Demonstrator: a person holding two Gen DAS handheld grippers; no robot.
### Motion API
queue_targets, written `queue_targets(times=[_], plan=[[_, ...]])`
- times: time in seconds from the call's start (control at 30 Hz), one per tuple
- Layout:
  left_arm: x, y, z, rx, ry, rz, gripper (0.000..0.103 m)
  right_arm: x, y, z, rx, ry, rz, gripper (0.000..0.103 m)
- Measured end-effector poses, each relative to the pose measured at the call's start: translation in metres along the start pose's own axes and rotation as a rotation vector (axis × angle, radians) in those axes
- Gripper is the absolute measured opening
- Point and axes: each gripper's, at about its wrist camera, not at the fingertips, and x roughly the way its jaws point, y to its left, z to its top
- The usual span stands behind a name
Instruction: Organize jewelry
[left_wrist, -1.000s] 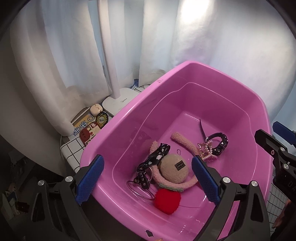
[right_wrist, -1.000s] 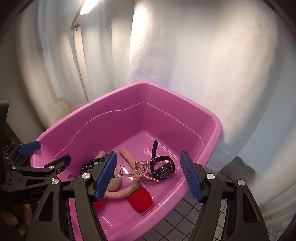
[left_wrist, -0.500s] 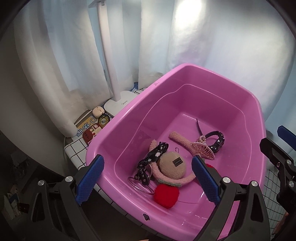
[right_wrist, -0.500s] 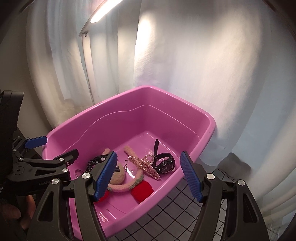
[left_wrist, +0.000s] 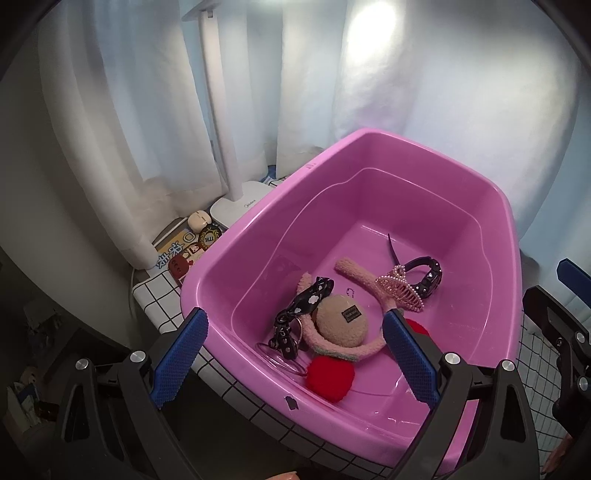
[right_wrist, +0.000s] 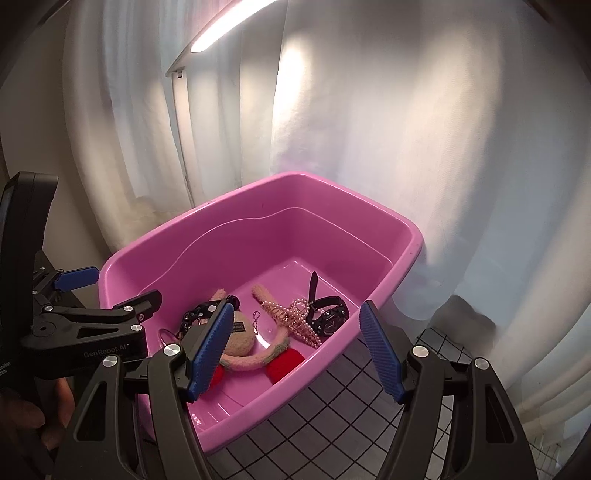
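White curtains all round the back, and a checked desk (right_wrist: 369, 417) carrying a pink tub (left_wrist: 509, 236) with all the jewelry heaped in its near half.

Both sets of fingers are spread wide with nothing in them, hanging above the tub's near rim. Left gripper (left_wrist: 295, 354) sits over the near-left corner; right gripper (right_wrist: 295, 350) is over the near-right side.

What matters for a pick, I'd say: the pearl hair claw (right_wrist: 295, 317) lies straight ahead of the right fingers, roughly centred between them, long axis running far-left to near-right. The black watch (right_wrist: 328, 314) is touching it on the right.

From the left gripper the nearer stuff is the fuzzy headband (left_wrist: 343, 321), the black bow strap (left_wrist: 303, 306) and the red pompom (left_wrist: 328, 373), all tangled together, so the right side looks like the cleaner grab.
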Motion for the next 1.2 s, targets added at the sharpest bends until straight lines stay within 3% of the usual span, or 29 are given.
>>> queue_targets(times=[1.2], plan=[[-0.015, -0.004, -0.006, 0.010, -0.001, -0.020, 0.094, -0.010, -0.003, -0.011, 0.006, 0.003, 0.013, 0.068]])
